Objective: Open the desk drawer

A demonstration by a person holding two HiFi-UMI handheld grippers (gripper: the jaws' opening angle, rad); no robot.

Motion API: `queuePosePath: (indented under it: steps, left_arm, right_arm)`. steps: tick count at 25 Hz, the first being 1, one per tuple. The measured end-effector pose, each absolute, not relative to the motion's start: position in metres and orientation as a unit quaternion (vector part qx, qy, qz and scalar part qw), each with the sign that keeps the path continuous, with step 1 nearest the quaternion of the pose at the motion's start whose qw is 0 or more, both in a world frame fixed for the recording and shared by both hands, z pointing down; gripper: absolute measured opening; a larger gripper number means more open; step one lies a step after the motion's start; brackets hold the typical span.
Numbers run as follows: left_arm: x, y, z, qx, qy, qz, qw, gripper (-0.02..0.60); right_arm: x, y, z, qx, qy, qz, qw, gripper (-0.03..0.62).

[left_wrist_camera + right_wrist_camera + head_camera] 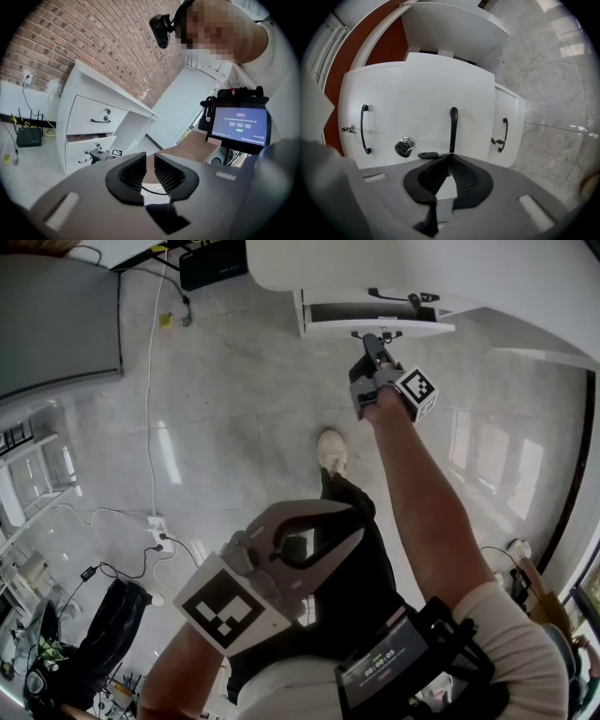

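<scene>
A white desk (422,268) stands at the top of the head view, and one drawer (375,313) is pulled part-way out. My right gripper (373,345) reaches to its front. In the right gripper view the jaws are shut on the lower end of the black handle (453,126) of the middle drawer front (436,98), beside a lock with a key (404,146). The left gripper view shows the slid-out drawer (89,149) below a shut drawer (96,115). My left gripper (314,545) hangs near the person's waist, far from the desk, with a narrow gap between its jaws and nothing in them.
A black router (211,263) and cables lie on the floor left of the desk. A grey cabinet (56,324) stands at the far left, with a power strip (157,526) and a black bag (103,634) below it. The person's shoe (330,451) is in front of the drawer.
</scene>
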State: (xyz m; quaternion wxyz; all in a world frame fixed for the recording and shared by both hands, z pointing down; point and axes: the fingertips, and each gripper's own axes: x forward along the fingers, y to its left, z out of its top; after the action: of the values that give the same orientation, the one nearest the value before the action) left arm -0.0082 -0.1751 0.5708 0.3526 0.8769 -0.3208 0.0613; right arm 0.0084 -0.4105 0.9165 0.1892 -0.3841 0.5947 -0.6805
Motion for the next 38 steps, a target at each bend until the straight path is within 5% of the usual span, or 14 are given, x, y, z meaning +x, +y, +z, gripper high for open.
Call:
queuePosePath:
  steps: [38]
  left_arm:
    - [0.014, -0.139, 0.492, 0.895, -0.285, 0.043, 0.34, 0.058]
  right_arm:
    - [0.06, -0.298, 0.859, -0.401, 0.598, -0.683, 0.122, 0.065]
